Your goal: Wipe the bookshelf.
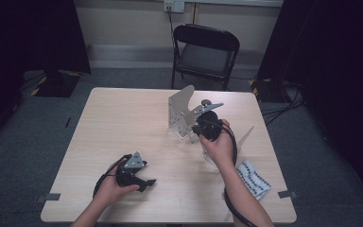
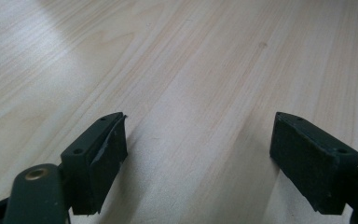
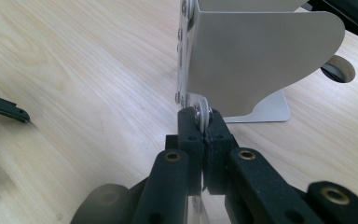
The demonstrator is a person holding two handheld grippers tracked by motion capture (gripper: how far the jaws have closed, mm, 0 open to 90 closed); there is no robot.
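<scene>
Pale wood makes the table [image 1: 123, 123], which stands on a grey floor with a black folding chair [image 1: 205, 52] behind its far edge. On the far right part of the table there is an upright metal bracket [image 1: 179, 111], made of silver sheet with a rounded upper corner and a flat foot. The right gripper [image 1: 199, 128] is held by the person's right hand [image 1: 220, 146] just in front of this bracket, with its grey plate on top. In the right gripper view the right gripper [image 3: 204, 122] has its two black jaws pressed together on a thin metal plate [image 3: 200, 114], whose rounded end with a small screw stands out above the fingertips; this plate reaches up to the lower corner of the metal bracket [image 3: 256, 56], next to a row of small screws on its edge. I cannot tell if the thin plate is joined to the bracket. The left gripper [image 1: 144, 182] lies low near the front left of the table, in the person's left hand [image 1: 108, 189], well apart from the bracket. In the left gripper view its jaws are spread wide over the bare wood, with nothing between them. Near the front right edge lies a small white cloth with dark dots [image 1: 253, 179], beside the right forearm.
</scene>
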